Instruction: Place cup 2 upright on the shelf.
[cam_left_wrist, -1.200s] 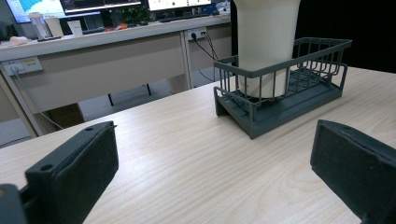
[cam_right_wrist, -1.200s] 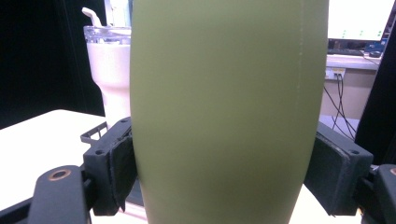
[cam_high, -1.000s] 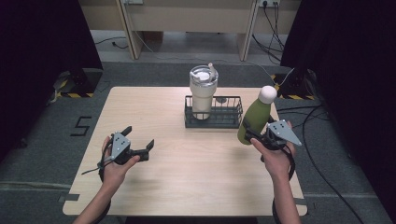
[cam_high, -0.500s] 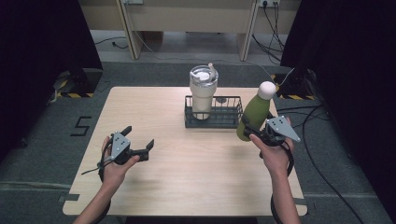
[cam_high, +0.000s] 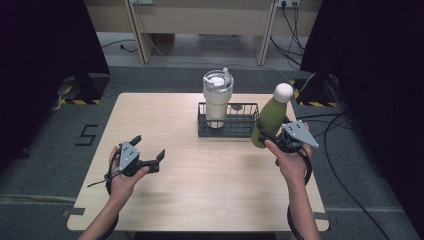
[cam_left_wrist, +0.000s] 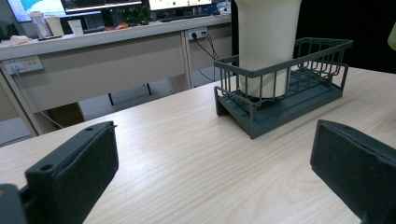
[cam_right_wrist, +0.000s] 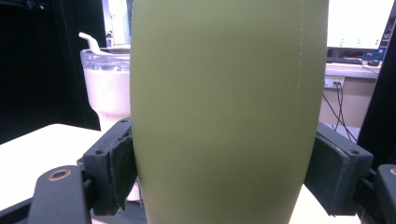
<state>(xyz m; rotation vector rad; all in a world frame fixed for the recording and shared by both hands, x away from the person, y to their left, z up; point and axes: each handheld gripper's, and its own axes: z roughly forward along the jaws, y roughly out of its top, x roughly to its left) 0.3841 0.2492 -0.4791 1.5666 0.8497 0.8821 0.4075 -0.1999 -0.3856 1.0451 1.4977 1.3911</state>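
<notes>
A green bottle (cam_high: 270, 118) with a white cap is lifted off the table at the right end of the dark wire basket (cam_high: 244, 127). My right gripper (cam_high: 267, 137) is shut on the bottle's lower body; in the right gripper view the green bottle (cam_right_wrist: 229, 107) sits pressed between both pads (cam_right_wrist: 122, 161). A white tumbler (cam_high: 217, 98) with a clear lid stands upright in the basket's left half. My left gripper (cam_high: 148, 155) is open near the table's left side, nothing between its jaws. In the left gripper view the basket (cam_left_wrist: 285, 93) and the tumbler (cam_left_wrist: 267, 42) lie ahead.
The wooden table (cam_high: 170, 195) has free room in front and at the left. Cables (cam_high: 345, 130) lie on the floor to the right. A desk (cam_left_wrist: 107, 65) with monitors stands beyond the table's far edge.
My right gripper has carried the green bottle a little up and toward the basket's right end. The left gripper has stayed where it was.
</notes>
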